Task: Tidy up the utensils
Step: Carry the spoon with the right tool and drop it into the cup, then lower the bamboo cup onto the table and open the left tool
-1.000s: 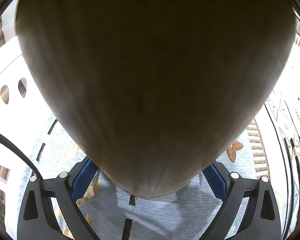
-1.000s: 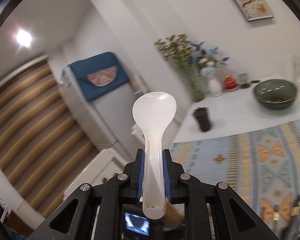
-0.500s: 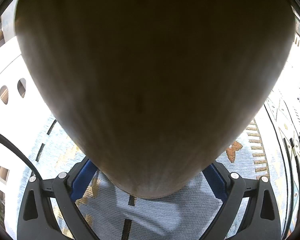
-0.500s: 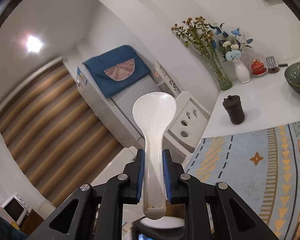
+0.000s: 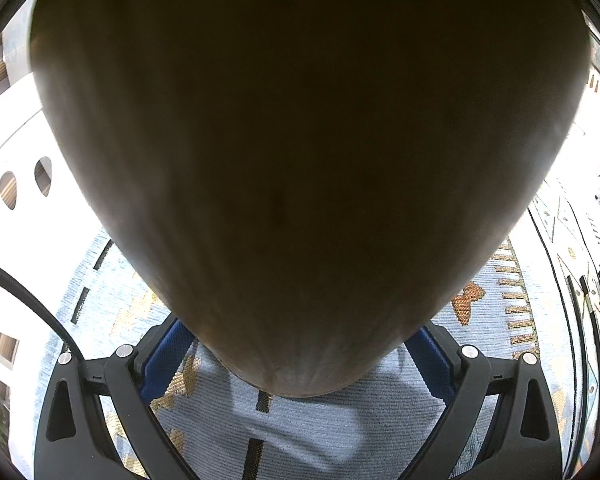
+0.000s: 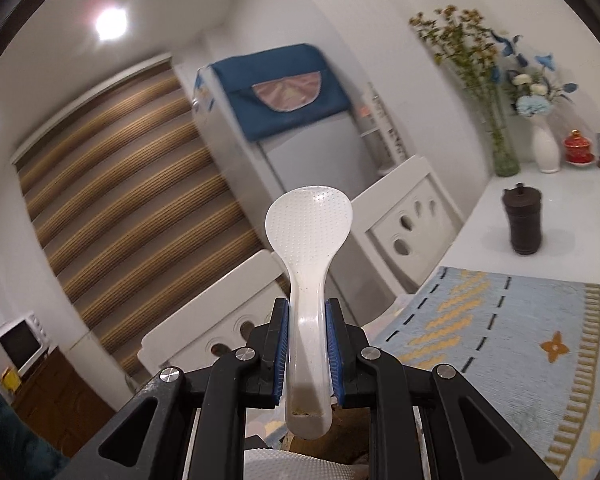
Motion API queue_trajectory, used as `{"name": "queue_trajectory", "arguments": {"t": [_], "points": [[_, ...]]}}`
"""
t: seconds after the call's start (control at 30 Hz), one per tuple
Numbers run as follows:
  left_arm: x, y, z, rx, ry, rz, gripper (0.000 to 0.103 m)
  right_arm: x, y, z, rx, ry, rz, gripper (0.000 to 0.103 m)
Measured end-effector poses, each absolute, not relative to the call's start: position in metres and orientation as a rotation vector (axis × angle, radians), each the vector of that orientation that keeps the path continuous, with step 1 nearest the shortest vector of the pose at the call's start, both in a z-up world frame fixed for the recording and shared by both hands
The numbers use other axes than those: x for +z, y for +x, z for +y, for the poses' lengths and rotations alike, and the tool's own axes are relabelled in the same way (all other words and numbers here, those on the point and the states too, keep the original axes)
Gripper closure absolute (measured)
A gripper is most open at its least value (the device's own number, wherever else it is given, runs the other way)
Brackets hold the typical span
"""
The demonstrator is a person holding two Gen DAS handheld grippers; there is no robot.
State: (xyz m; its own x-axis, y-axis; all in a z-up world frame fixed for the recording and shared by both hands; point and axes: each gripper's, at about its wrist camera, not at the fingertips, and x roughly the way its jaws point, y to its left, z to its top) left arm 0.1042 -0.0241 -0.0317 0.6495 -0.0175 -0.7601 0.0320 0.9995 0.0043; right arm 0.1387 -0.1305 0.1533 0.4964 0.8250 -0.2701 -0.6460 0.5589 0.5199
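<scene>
A white dimpled rice paddle [image 6: 308,224] stands upright in the right wrist view, its handle clamped between the blue pads of my right gripper [image 6: 307,312], which is shut on it. The paddle hangs in the air past the table's left end. In the left wrist view a large, rounded brown wooden piece [image 5: 300,160] fills most of the picture. Its narrow lower end sits between the wide-set blue pads [image 5: 164,356] of my left gripper [image 5: 296,344], which holds it above the patterned blue cloth [image 5: 300,432]. What the wooden piece is cannot be made out.
On the white table [image 6: 572,208] stand a dark grinder [image 6: 524,220], a glass vase of flowers [image 6: 504,160], a white vase [image 6: 546,148] and a red lidded cup [image 6: 578,148]. White chair backs [image 6: 412,216] line the table's left side. Black chopsticks [image 5: 588,312] lie at the cloth's right.
The right gripper has swung left and dipped with the paddle still clamped; the green bowl has left its view and the grinder now sits further right. The left view is unchanged.
</scene>
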Motion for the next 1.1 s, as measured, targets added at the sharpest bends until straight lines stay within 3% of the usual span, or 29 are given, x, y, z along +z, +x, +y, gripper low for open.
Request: {"name": "queue_trajectory", "arguments": {"t": [0.1,0.17,0.2,0.23,0.47,0.57,0.6,0.93,1.1], "points": [[-0.032,0.104,-0.025,-0.030,0.016,0.863,0.005,0.142,0.146,-0.129,0.995,0.378,0.584,0.085],[-0.031,0.106,-0.028,-0.033,0.015,0.863,0.005,0.133,0.151,-0.129,1.002,0.365,0.636,0.057],[-0.030,0.107,-0.029,-0.033,0.015,0.863,0.004,0.129,0.152,-0.132,0.993,0.367,0.650,0.024],[-0.030,0.107,-0.030,-0.033,0.015,0.862,0.004,0.125,0.152,-0.138,0.988,0.390,0.643,0.010],[-0.029,0.108,-0.031,-0.033,0.014,0.862,0.004,0.112,0.155,-0.185,0.877,0.516,0.655,0.009],[-0.029,0.108,-0.031,-0.033,0.014,0.862,0.004,0.114,0.161,-0.197,0.833,0.522,0.688,0.004],[-0.029,0.108,-0.031,-0.033,0.013,0.862,0.004,0.116,0.163,-0.198,0.812,0.498,0.701,0.000],[-0.032,0.107,-0.030,-0.014,0.020,0.869,0.007,0.119,0.198,-0.136,1.088,0.131,0.911,0.000],[-0.029,0.098,-0.029,-0.047,0.009,0.895,0.015,0.087,0.219,-0.137,1.211,0.453,1.046,0.000]]}}
